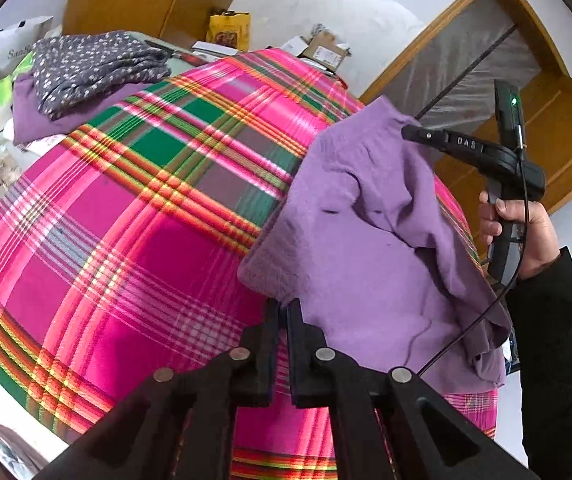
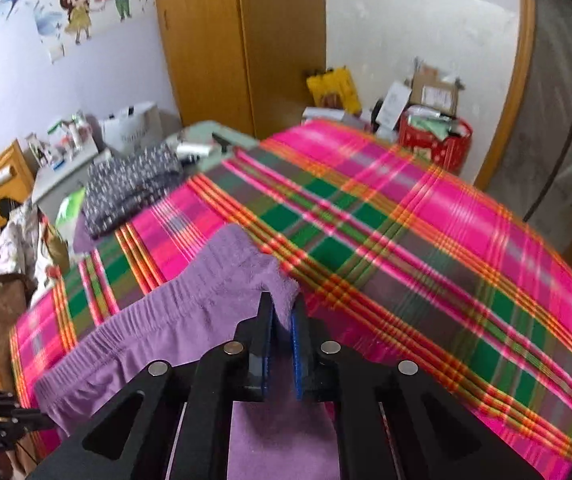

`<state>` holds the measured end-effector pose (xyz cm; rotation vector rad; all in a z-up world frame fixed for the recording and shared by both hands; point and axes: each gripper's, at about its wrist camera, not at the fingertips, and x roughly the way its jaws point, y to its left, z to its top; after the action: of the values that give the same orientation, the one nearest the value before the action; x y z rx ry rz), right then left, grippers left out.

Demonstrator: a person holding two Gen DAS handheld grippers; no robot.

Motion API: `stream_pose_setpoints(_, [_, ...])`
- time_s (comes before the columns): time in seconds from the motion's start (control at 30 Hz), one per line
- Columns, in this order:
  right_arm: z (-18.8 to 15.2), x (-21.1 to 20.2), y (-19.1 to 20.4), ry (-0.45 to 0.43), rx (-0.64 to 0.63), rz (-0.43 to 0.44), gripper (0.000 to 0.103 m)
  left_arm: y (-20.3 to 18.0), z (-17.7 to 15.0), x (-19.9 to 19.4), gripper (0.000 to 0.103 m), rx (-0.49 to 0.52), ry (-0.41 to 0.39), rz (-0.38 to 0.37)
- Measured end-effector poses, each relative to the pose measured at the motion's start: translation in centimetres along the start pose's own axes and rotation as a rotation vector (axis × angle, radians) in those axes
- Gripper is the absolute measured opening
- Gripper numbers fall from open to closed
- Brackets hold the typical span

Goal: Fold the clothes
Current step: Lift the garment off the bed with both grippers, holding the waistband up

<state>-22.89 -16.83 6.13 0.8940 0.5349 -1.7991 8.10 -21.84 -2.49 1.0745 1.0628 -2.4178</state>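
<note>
The left gripper [image 1: 284,312] pinches the edge of the purple garment [image 1: 373,240], jaws nearly together on the cloth. The right gripper [image 2: 283,312] has a corner of the same garment between its narrowly parted blue pads [image 2: 296,344]. The garment hangs stretched between them above the pink plaid bedspread [image 1: 126,220]. A folded grey dotted cloth [image 1: 90,68] lies at the far corner

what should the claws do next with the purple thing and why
Probably lower both claws to lay the purple garment flat on the plaid cover. The left claw and right claw each have an edge of it between their fingers, and it hangs crumpled above the bed.
</note>
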Motion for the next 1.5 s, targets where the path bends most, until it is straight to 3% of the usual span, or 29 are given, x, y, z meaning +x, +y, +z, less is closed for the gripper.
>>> stream_pose_setpoints(0.07, [-0.1,0.8,-0.1,0.033,-0.007,0.045,0.030,0.5,-0.1,0.2,0.004,-0.016,0.008,-0.004])
stream_pose_setpoints(0.27, [0.6,2.9,-0.9,0.104,-0.011,0.150,0.042,1.7,0.0,0.5,0.008,-0.079,0.035,-0.040])
stream_pose_setpoints(0.47, [0.6,6.4,-2.2,0.205,-0.003,0.192,0.046,2.9,0.5,0.1,0.019,-0.135,0.015,-0.064])
stream_pose_setpoints(0.67, [0.2,8.6,-1.5,0.252,-0.035,0.219,0.046,2.8,1.0,0.6,0.020,-0.142,0.021,-0.072])
stream_pose_setpoints(0.73, [0.3,8.7,-1.4,0.249,-0.038,0.203,0.044,2.9,1.1,0.7,0.020,-0.156,0.025,-0.076])
stream_pose_setpoints(0.77, [0.2,8.7,-1.3,0.246,-0.037,0.195,0.036,2.9,1.1,0.7,0.020,-0.157,0.025,-0.076])
stream_pose_setpoints(0.8, [0.1,8.8,-1.3,0.245,-0.038,0.186,0.021,2.8,1.1,0.7,0.020,-0.159,0.026,-0.075])
stream_pose_setpoints(0.87, [-0.1,8.6,-1.4,0.232,-0.040,0.171,0.008,2.8,1.1,0.7,0.020,-0.165,0.031,-0.071])
stream_pose_setpoints(1.2, [0.8,5.4,-2.7,0.109,-0.007,0.082,0.005,3.6,0.7,0.2,0.020,-0.219,0.012,-0.146])
stream_pose_setpoints(1.37, [0.7,4.9,-2.7,0.104,-0.015,0.064,0.005,4.0,0.8,0.9,0.020,-0.260,0.014,-0.188])
stream_pose_setpoints(1.5, [0.5,4.9,-2.7,0.113,-0.013,0.064,0.005,4.3,0.8,1.1,0.021,-0.286,0.023,-0.169])
